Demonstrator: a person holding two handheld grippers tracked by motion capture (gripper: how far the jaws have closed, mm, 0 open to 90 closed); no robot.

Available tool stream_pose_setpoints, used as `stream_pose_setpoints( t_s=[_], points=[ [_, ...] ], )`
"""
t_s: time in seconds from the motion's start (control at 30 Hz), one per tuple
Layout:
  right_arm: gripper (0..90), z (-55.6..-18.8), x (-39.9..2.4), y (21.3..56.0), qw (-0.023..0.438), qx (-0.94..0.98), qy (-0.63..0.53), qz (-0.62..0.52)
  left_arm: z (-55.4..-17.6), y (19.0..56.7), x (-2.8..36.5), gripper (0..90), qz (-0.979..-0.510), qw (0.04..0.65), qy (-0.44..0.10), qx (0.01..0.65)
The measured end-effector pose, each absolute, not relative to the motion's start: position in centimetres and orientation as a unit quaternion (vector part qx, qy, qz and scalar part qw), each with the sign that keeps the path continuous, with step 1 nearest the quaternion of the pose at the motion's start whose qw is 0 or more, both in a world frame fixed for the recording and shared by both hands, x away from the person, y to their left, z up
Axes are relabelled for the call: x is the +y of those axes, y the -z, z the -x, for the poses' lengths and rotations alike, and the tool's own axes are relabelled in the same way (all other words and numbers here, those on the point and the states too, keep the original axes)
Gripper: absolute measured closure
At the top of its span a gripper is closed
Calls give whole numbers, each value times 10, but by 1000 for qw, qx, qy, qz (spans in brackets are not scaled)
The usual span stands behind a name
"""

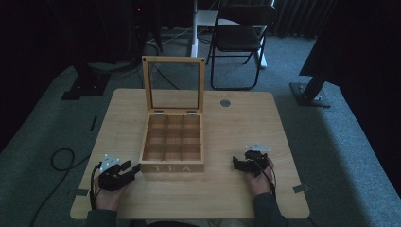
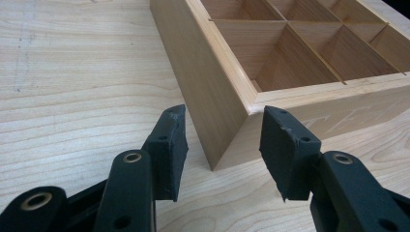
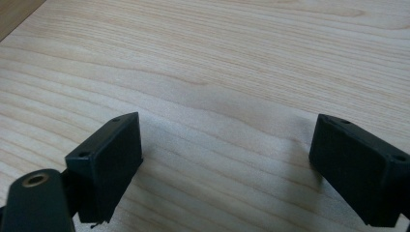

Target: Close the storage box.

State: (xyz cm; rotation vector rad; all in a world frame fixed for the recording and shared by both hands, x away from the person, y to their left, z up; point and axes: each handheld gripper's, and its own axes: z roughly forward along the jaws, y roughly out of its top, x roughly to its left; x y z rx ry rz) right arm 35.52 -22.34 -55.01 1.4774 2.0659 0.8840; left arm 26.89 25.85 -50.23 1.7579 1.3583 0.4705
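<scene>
A wooden tea box (image 1: 173, 142) marked TEA stands mid-table, its glass lid (image 1: 174, 85) upright and its compartments empty. My left gripper (image 1: 132, 168) rests on the table at the box's front left corner, open. In the left gripper view that corner of the tea box (image 2: 232, 106) sits just beyond the gap between the spread fingertips of the left gripper (image 2: 225, 145), untouched. My right gripper (image 1: 239, 163) lies to the right of the box, open, pointing left. Bare wood lies between the wide-apart tips of the right gripper (image 3: 227, 164) in its own view.
The light wooden table (image 1: 227, 189) has a small round metal disc (image 1: 225, 102) near its far edge. A folding chair (image 1: 239, 38) and stand bases sit on the carpet behind. A black cable (image 1: 61, 158) loops on the floor at left.
</scene>
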Motion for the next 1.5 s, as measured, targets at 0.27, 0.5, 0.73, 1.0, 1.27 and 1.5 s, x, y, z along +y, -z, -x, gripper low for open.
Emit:
stream_pose_setpoints(
  t_s=[0.27,0.5,0.73,1.0,1.27,1.5],
  points=[
    [119,-354,-222,550,219,756,-324,-524,-271,501,260,513,-702,422,-187,542],
    [159,-355,-221,547,213,762,-318,-523,-274,497,257,513,-710,420,-188,533],
    [311,-355,-218,541,201,772,-306,-519,-275,491,257,512,-712,423,-192,526],
    [412,-354,-212,533,191,780,-304,-512,-277,487,259,513,-713,423,-196,524],
    [416,-354,-207,516,199,778,-328,-498,-280,483,260,513,-715,422,-200,520],
    [418,-361,-198,504,201,781,-338,-485,-282,479,260,514,-717,422,-202,516]
  ],
)
